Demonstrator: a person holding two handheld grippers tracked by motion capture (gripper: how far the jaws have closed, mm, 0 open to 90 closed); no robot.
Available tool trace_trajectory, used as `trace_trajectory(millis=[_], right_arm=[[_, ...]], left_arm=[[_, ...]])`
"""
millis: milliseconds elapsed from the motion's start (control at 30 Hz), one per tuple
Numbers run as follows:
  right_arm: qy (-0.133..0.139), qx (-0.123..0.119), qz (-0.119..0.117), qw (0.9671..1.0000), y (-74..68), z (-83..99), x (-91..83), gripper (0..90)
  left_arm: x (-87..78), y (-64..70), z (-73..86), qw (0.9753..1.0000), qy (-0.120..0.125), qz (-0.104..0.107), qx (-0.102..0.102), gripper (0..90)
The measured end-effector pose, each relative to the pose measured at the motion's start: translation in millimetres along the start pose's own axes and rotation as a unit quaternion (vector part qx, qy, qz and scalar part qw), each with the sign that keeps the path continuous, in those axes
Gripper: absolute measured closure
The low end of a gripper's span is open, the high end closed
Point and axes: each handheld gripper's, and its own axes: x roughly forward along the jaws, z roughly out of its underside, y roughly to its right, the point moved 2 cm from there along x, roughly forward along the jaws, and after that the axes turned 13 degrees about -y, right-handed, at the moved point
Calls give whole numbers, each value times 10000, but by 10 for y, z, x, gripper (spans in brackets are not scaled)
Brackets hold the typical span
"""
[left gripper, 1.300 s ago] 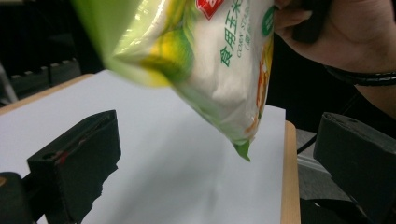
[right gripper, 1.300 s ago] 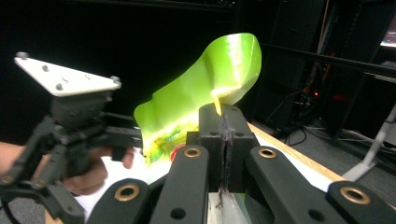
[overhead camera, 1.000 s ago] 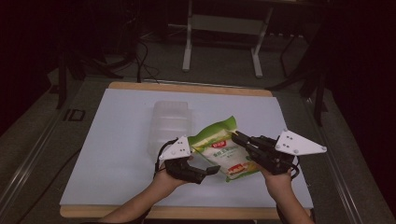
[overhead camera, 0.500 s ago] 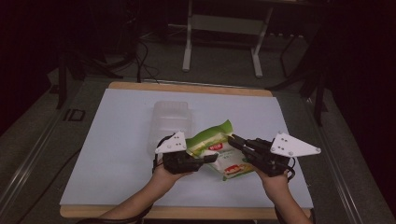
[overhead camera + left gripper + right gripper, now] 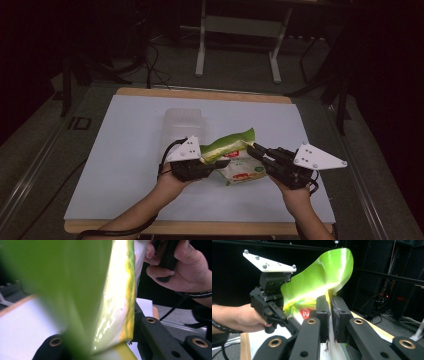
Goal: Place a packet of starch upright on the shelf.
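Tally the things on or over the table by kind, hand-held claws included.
Green snack bag: 1
Clear plastic container: 1
Claws: 2, the left claw and the right claw, each shut on the bag
Total: 4

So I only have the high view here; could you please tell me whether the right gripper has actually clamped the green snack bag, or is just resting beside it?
Observer: It has clamped it. In the right gripper view the right gripper has both jaws pressed together on a thin edge of the green snack bag.
Operator: Thank you. And does the left gripper hold it too?
Observer: The left gripper has the bag's glossy edge running down between its jaws, though the contact itself is blurred.
Operator: Is the bag lifted?
Observer: Its top flap stands up, curling above the left gripper's grey plate.
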Motion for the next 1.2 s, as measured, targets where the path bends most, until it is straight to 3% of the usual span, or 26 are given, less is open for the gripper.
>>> trace_trajectory(millis=[100, 333, 500, 567, 667, 800, 967, 1200], right_arm=[[93, 68, -17, 9999, 13, -20, -57, 763], [179, 196, 164, 9995, 72, -5, -208, 462], [112, 568, 105, 9983, 171, 56, -243, 240], [132, 610, -21, 9981, 201, 103, -247, 173], [28, 596, -37, 9982, 232, 177, -230, 131], [7, 569, -60, 9984, 253, 265, -213, 138], [20, 651, -48, 9979, 287, 337, -209, 139], [-82, 919, -70, 9957, 389, 492, -218, 140]], left_arm=[[-60, -48, -59, 10000, -5, -21, 28, 797], [-230, -214, -166, 9993, -116, -265, 224, 796], [-385, -361, -191, 9988, -153, -387, 263, 796], [-456, -433, -192, 9985, -175, -417, 297, 796], [-567, -549, -187, 9978, -212, -519, 351, 795], [-712, -686, -152, 9951, -258, -789, 536, 795], [-810, -848, -89, 9950, -301, -777, 551, 795], [-807, -1166, 46, 9925, -817, -687, 604, 795]])
